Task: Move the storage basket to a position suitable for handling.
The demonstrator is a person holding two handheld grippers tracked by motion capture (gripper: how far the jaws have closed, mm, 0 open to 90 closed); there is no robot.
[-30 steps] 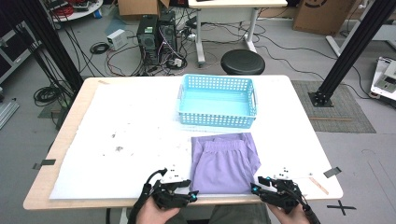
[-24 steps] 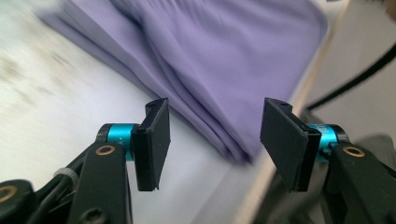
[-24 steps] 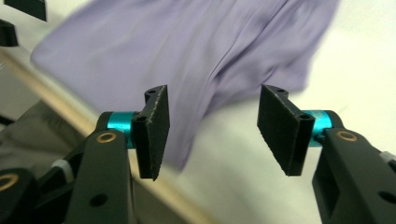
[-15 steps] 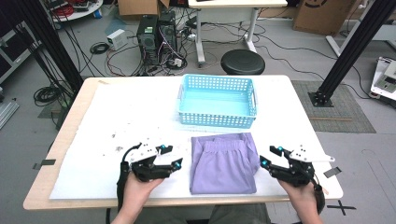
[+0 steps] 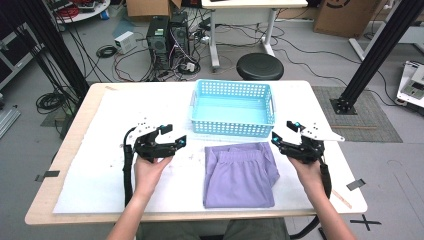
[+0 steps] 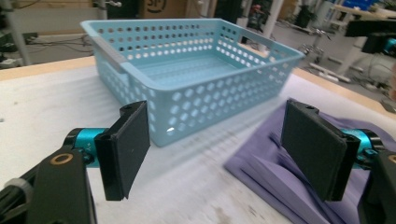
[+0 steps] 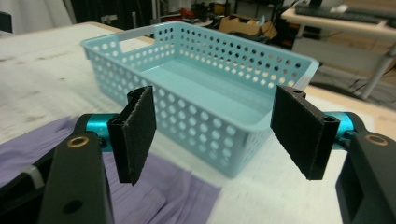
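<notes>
White sheet (image 5: pixel 100 165) covers the wooden table (image 5: pixel 45 212); cables (image 5: pixel 125 55) litter the grey floor (image 5: pixel 30 150).

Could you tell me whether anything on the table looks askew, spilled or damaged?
Nothing stands out. The folded purple garment lies flat just in front of the blue basket, which sits upright and empty. The white table cover shows some dark specks, nothing spilled.

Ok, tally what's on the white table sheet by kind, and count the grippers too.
Blue perforated basket: 1
Folded purple garment: 1
Grippers, left gripper and right gripper, both open with nothing between the jaws: 2
Total: 4
</notes>
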